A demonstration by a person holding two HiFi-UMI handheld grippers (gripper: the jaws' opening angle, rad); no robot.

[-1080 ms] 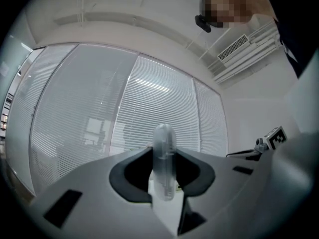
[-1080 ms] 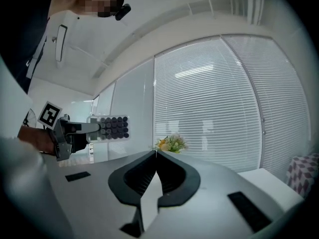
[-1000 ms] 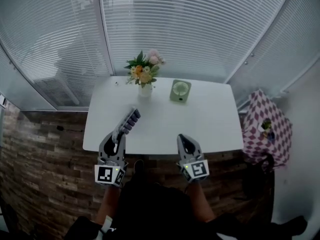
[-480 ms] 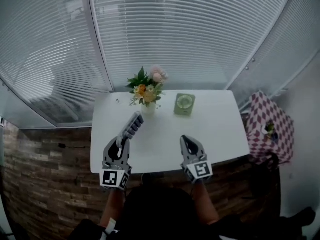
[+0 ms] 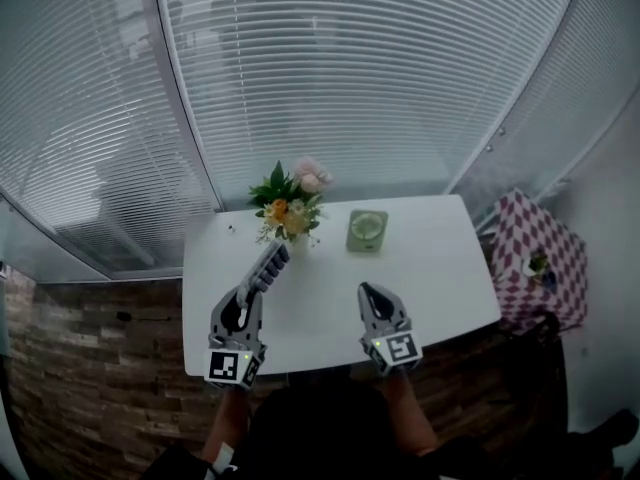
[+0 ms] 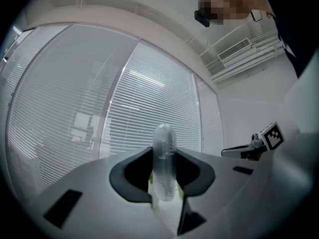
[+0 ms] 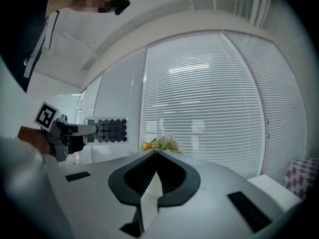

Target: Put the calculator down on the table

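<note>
The left gripper [image 5: 243, 298] was clamped on the near end of the calculator [image 5: 268, 265], with a pad pressed against each face. The calculator stood on edge and reached toward the bunch of flowers [image 5: 290, 208], its far end just short of them. The right gripper [image 5: 368, 292] was right of the flowers and nearer the person, jaws closed together on nothing. A green square object [image 5: 367, 231] lay on the white table [image 5: 440, 268] just right of the flowers.

A flower bouquet [image 5: 290, 206] stands near a green device [image 5: 367, 231] (round-faced); checked cloth [image 5: 540, 253] lies well apart.
</note>
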